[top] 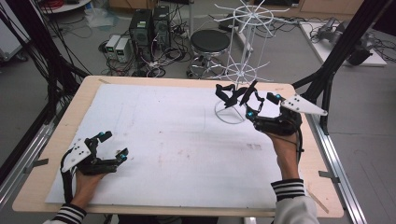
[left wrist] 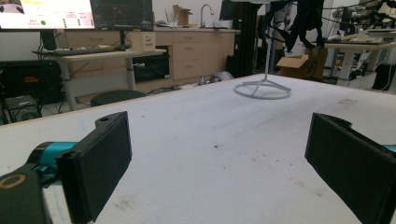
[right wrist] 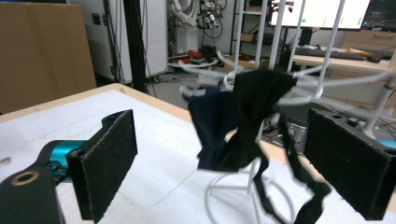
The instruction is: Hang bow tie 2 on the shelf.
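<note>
I see a lab floor with computer towers (top: 149,28) and a black stool (top: 210,42) across the top of the high view, beyond a wooden table (top: 60,126) covered by a white mat (top: 173,140). My left gripper (top: 112,144) rests at lower left on the mat, jaws spread and grasping nothing. My right gripper (top: 261,105) is at centre right, lifted, jaws also parted and empty. Just ahead of it a black bow tie (right wrist: 252,112) hangs from the white wire rack (top: 245,46), its strap (right wrist: 289,182) trailing down toward the rack's ring base (top: 229,114).
</note>
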`<state>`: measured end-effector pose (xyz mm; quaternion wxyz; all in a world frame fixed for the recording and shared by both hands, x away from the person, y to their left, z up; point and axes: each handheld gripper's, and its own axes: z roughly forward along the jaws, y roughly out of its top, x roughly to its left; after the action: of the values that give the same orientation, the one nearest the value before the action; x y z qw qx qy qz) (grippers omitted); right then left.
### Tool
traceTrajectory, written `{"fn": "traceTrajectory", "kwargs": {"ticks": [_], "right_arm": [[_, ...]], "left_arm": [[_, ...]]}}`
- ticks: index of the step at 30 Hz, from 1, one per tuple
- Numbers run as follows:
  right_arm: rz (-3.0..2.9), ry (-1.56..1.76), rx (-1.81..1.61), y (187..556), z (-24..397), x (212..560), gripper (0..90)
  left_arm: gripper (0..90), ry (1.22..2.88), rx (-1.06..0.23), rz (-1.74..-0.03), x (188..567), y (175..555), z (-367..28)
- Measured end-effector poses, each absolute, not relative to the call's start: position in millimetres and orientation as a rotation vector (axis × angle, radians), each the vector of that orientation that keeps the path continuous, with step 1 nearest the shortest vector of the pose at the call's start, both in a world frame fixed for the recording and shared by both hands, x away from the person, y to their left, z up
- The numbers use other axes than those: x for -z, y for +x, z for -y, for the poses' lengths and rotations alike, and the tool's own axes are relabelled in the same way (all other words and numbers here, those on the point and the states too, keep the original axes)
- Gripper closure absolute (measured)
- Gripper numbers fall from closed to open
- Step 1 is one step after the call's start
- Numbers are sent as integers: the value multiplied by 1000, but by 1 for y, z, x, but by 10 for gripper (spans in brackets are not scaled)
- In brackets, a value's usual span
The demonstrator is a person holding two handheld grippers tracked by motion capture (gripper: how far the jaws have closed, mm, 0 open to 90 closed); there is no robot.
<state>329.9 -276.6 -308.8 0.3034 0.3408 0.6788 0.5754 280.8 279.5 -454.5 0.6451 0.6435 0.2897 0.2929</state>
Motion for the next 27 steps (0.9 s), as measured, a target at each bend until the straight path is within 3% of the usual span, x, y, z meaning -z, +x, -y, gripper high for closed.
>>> {"fn": "traceTrajectory", "kwargs": {"ticks": [13, 27], "right_arm": [[-1682, 887, -1540, 286, 283, 369, 95], [-1689, 949, -1501, 274, 282, 416, 95]], "left_arm": [[77, 1456, -680, -677, 455, 281, -279], [77, 1442, -687, -676, 455, 279, -280]]}}
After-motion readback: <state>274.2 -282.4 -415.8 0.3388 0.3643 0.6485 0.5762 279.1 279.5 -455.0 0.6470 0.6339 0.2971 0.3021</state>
